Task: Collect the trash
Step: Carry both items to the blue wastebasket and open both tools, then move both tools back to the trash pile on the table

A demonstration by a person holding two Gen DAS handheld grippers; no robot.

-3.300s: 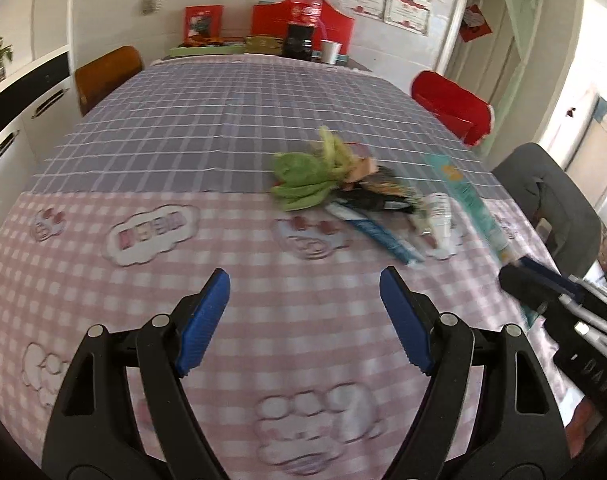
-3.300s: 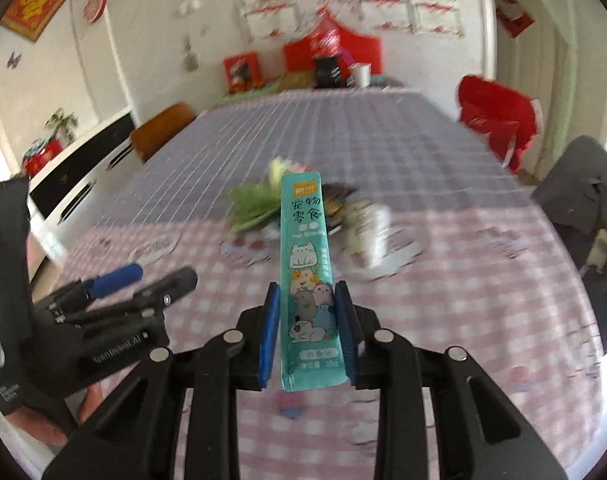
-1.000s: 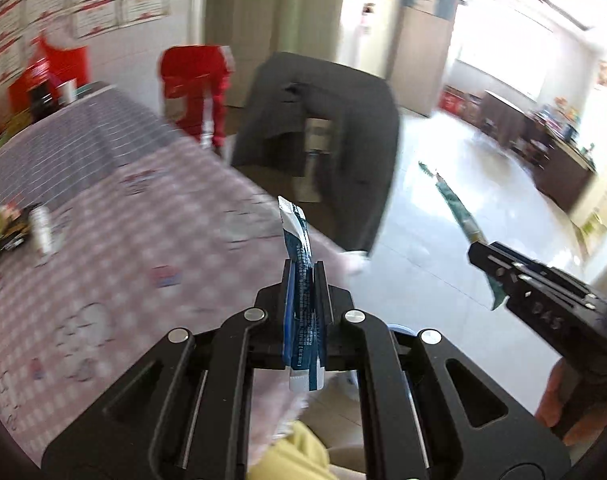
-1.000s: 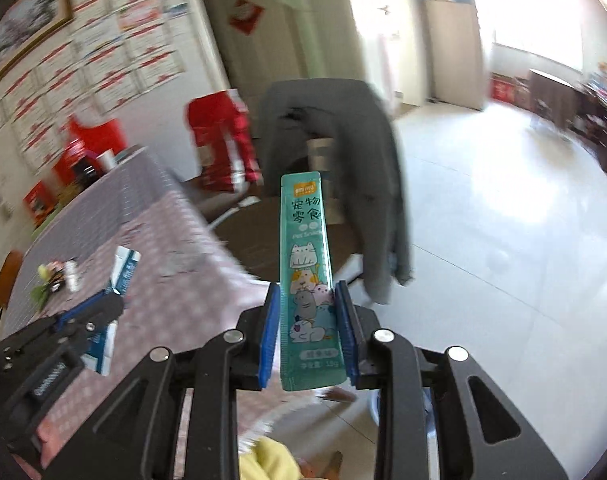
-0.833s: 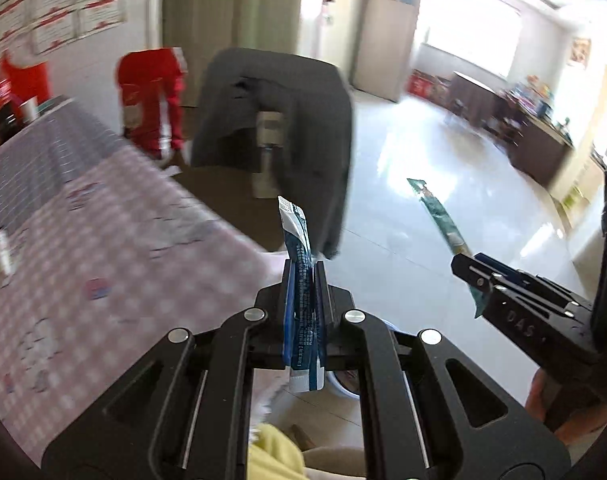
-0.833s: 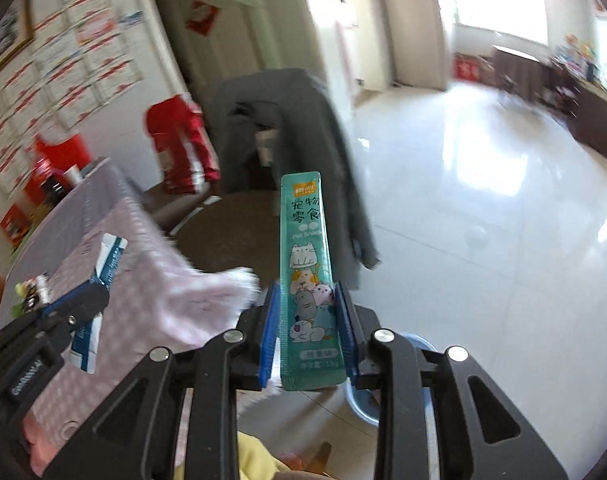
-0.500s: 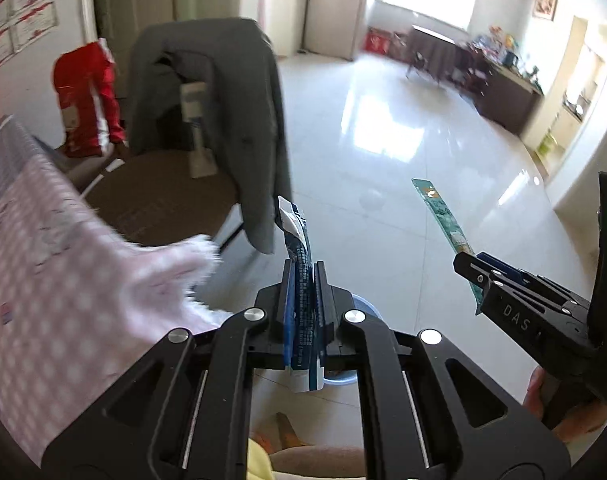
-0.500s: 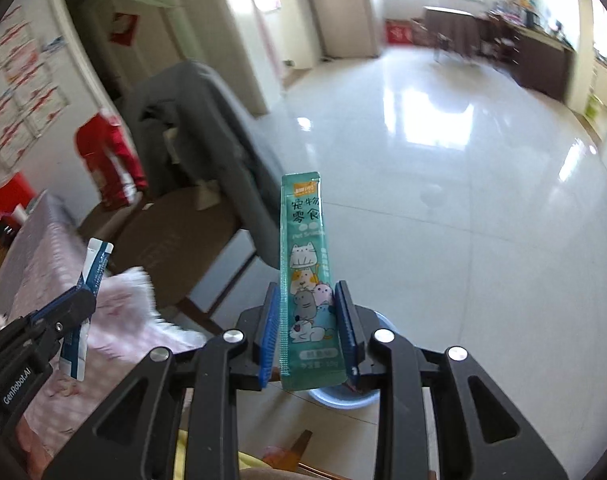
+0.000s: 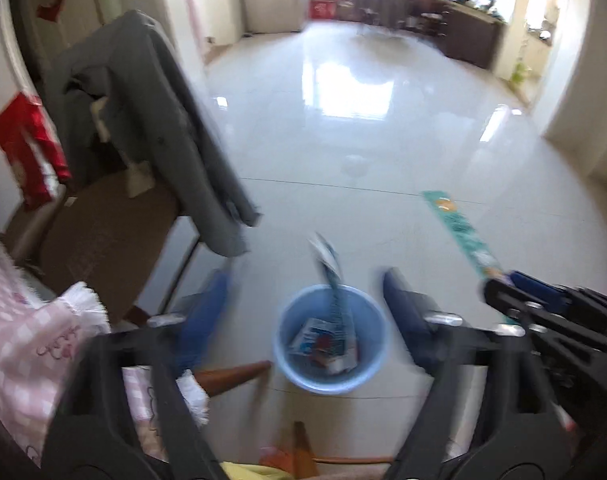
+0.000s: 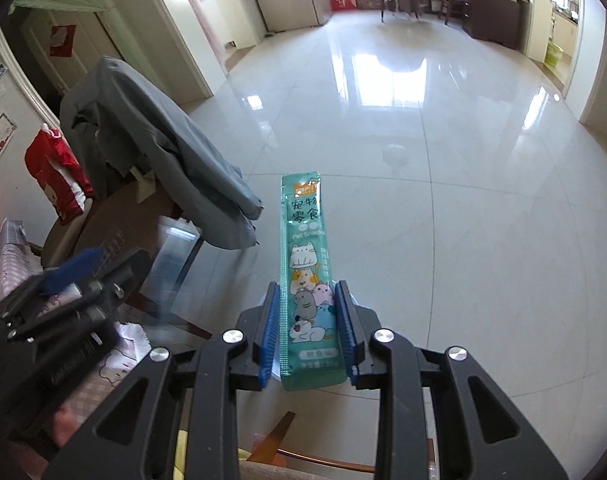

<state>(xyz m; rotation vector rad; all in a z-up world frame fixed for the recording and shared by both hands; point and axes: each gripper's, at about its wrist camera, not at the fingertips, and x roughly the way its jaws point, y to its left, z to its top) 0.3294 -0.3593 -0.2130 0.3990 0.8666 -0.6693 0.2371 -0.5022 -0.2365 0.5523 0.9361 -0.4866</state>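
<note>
Two jaws of my left gripper [image 9: 303,300] are standing spread wide, holding nothing, while a blue-and-white wrapper [image 9: 330,280] is dropping between them into the round blue bin [image 9: 330,376] on the floor just below. Other scraps are lying inside the bin. My right gripper [image 10: 307,322] is pinching a teal snack sachet [image 10: 305,276] upright, near the bin's right side in the left view. Wide glossy tile floor [image 10: 443,168] is lying open ahead and to the right. Crowding the left are a chair draped with a grey jacket [image 10: 151,148] and the fringed edge of a pink checked tablecloth [image 9: 27,332].
</note>
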